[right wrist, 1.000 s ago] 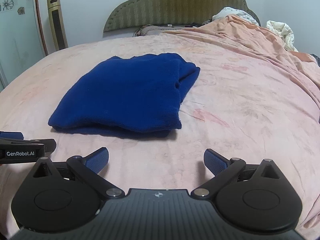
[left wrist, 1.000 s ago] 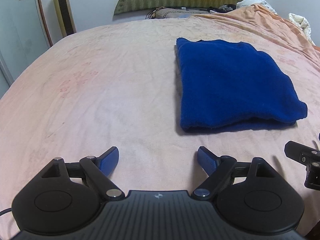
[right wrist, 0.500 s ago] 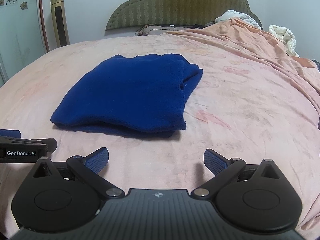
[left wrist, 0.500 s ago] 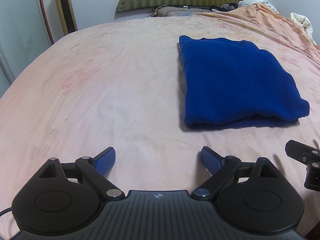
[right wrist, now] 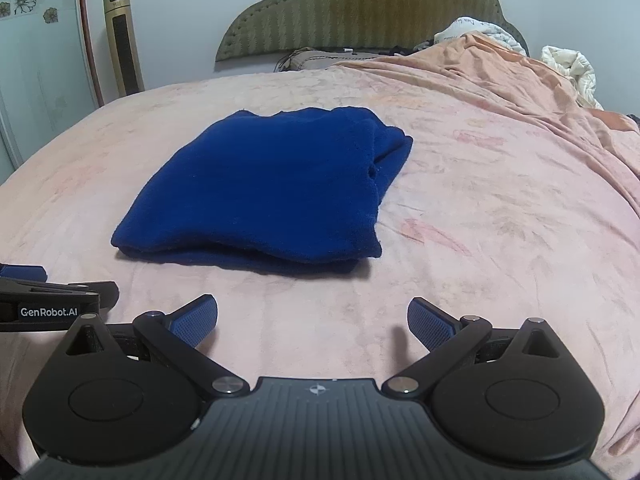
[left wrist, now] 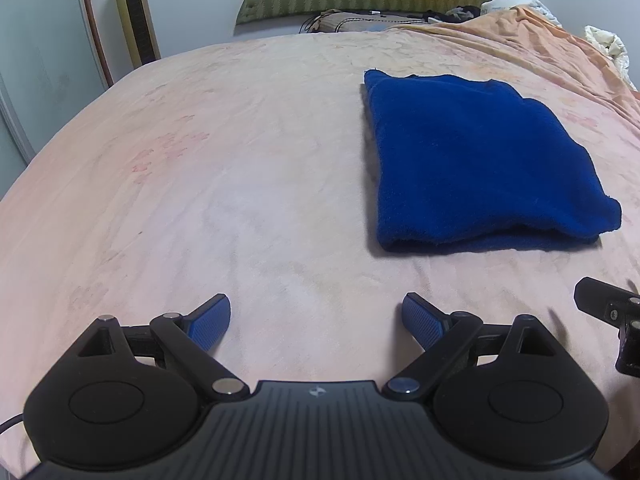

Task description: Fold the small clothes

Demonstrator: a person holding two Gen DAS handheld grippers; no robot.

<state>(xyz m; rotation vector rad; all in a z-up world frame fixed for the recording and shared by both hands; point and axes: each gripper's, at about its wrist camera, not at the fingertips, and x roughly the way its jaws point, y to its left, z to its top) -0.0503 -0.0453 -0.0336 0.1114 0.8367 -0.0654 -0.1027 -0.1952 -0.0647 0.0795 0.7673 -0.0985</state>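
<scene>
A dark blue fleece garment (left wrist: 476,160) lies folded into a thick rectangle on the pink bedspread (left wrist: 240,168); it also shows in the right wrist view (right wrist: 272,188). My left gripper (left wrist: 316,314) is open and empty, above the bed, short of the garment and to its left. My right gripper (right wrist: 312,316) is open and empty, just in front of the garment's near edge. Each gripper's side shows at the other view's edge.
A green padded headboard (right wrist: 360,8) stands at the far end. A bunched orange blanket (right wrist: 520,92) and white bedding (right wrist: 568,68) lie at the far right. A tall gold tower unit (left wrist: 134,20) and a wardrobe door (left wrist: 32,60) stand at the left.
Both grippers have drawn back a little from the garment and tilted up slightly. The garment has not moved, and both grippers stay open.
</scene>
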